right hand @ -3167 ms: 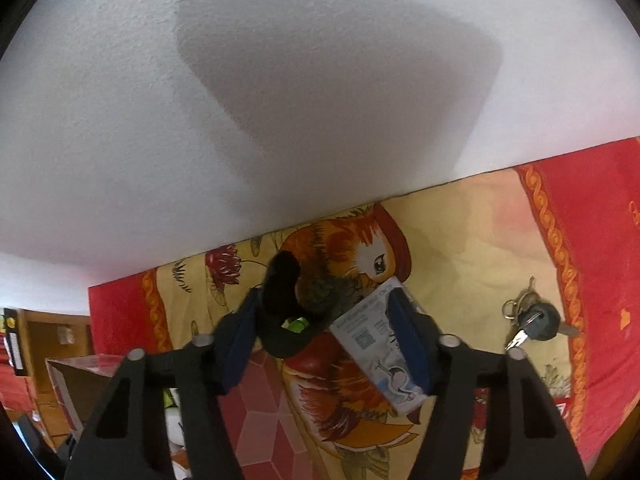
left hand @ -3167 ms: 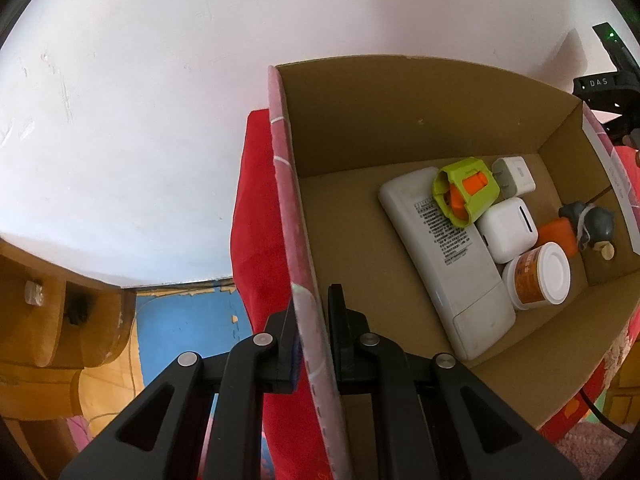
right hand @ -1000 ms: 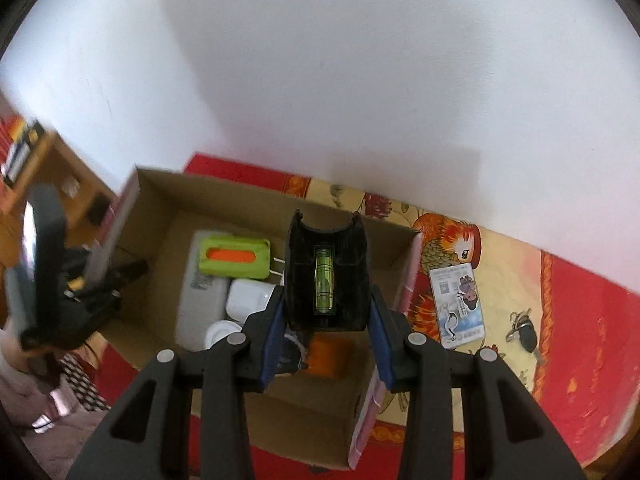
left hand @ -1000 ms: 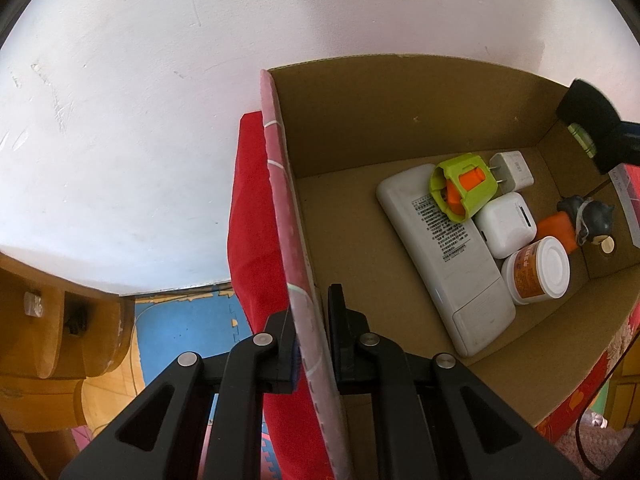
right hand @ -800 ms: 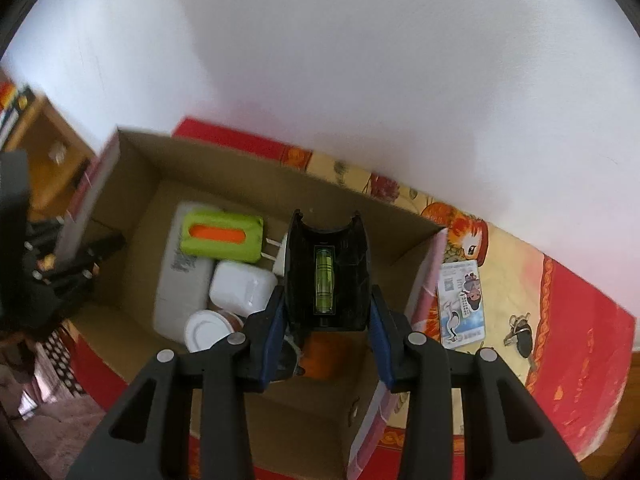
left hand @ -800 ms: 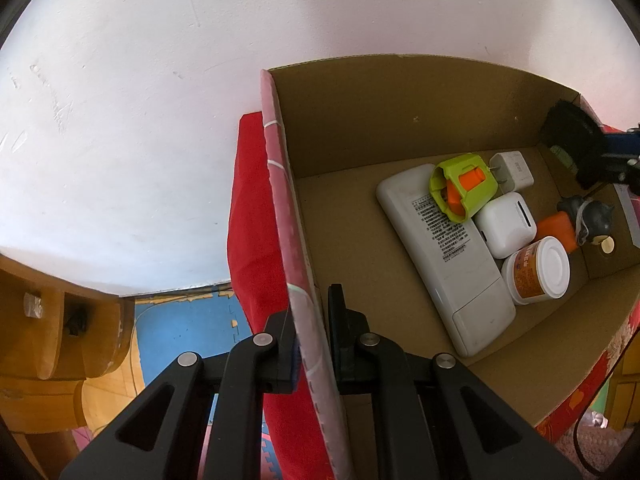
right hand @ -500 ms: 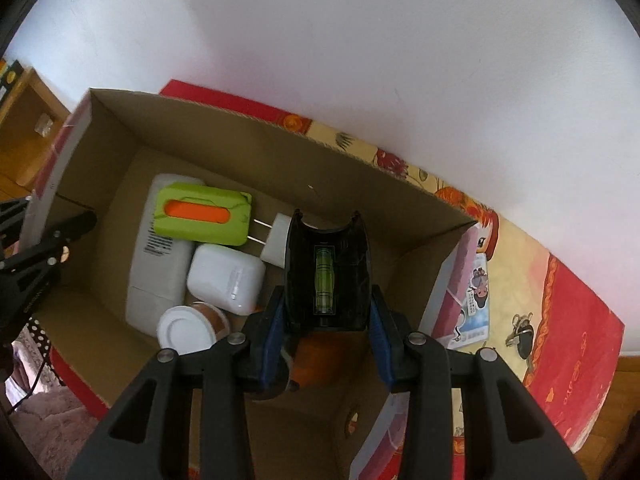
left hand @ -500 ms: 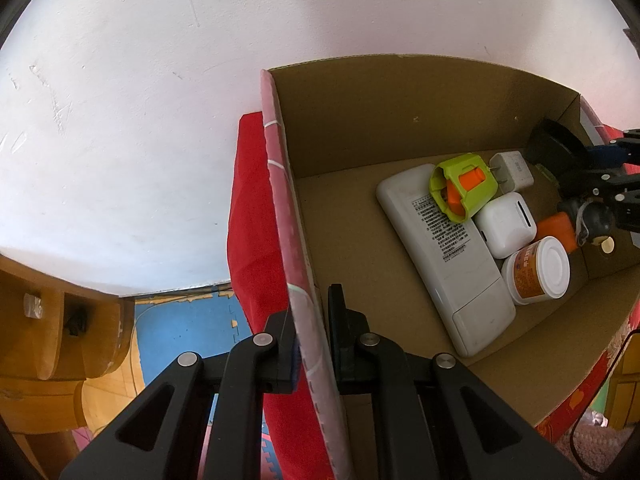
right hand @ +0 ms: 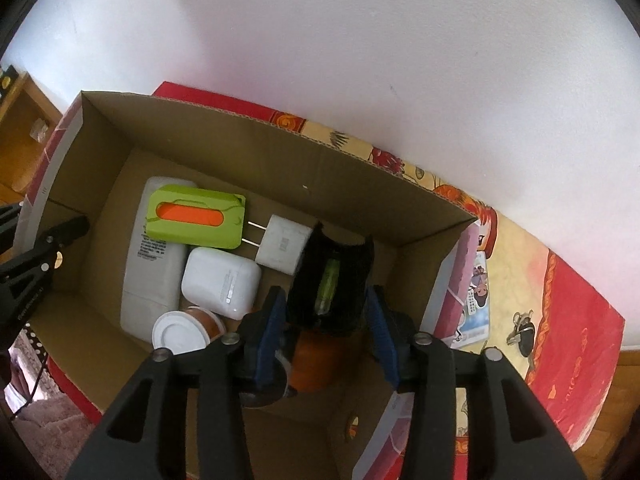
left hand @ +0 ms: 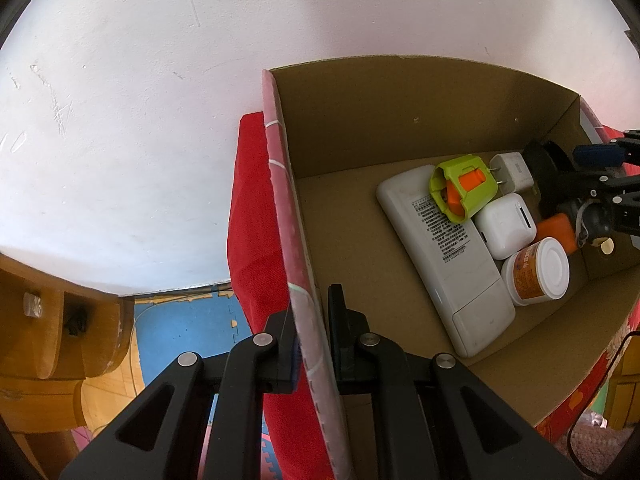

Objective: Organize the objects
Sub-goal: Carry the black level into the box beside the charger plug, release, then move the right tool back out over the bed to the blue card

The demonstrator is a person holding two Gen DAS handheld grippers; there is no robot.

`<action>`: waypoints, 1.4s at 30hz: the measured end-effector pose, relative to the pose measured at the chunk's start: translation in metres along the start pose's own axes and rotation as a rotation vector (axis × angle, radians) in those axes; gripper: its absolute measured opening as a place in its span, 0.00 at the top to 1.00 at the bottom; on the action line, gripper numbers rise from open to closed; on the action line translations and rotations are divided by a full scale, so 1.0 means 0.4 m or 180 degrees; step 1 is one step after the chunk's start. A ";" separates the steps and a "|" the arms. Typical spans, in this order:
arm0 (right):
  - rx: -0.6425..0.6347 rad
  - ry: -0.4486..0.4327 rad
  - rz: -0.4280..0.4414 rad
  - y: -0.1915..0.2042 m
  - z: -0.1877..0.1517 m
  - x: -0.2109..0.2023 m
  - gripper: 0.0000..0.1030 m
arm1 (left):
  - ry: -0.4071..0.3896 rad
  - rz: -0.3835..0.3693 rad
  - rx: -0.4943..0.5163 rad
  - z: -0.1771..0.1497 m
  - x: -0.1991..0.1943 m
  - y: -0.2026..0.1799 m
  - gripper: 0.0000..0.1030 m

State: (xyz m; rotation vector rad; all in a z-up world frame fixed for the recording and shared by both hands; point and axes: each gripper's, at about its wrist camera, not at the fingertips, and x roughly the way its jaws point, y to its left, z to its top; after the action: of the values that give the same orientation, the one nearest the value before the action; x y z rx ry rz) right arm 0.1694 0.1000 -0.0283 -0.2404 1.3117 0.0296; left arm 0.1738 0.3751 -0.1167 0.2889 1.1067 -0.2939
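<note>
An open cardboard box [left hand: 400, 120] [right hand: 260, 148] stands on a red patterned cloth. My left gripper [left hand: 312, 332] is shut on its left wall. My right gripper [right hand: 326, 316] is inside the box at its right end, jaws spread. A black bubble level with a green vial [right hand: 332, 280] [left hand: 540, 168] sits tilted between the fingers, apart from the blue pads. In the box lie a white remote [left hand: 444, 264], a green-and-orange tool [right hand: 196, 216], a white charger plug [right hand: 282, 244], a white case [right hand: 220, 280], a white-lidded jar [right hand: 180, 334] and an orange object [right hand: 314, 360].
A printed card [right hand: 476, 300] and a bunch of keys [right hand: 524, 332] lie on the cloth right of the box. A white wall is close behind. Wooden furniture [left hand: 48, 328] and blue floor mat [left hand: 180, 328] show at the left.
My right gripper carried the black level from the cloth over the box and down into its right end, then opened; the level now tilts loose between the fingers. The left gripper kept its hold.
</note>
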 end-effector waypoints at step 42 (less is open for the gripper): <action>0.1003 -0.0310 0.0176 -0.333 -0.135 0.088 0.43 | 0.0018 -0.0007 0.0032 0.002 0.003 -0.001 0.90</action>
State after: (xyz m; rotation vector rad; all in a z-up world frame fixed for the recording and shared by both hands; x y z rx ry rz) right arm 0.1480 -0.0441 -0.0537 0.0651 1.2066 -0.1166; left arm 0.1748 0.3742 -0.1174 0.2977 1.1113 -0.3010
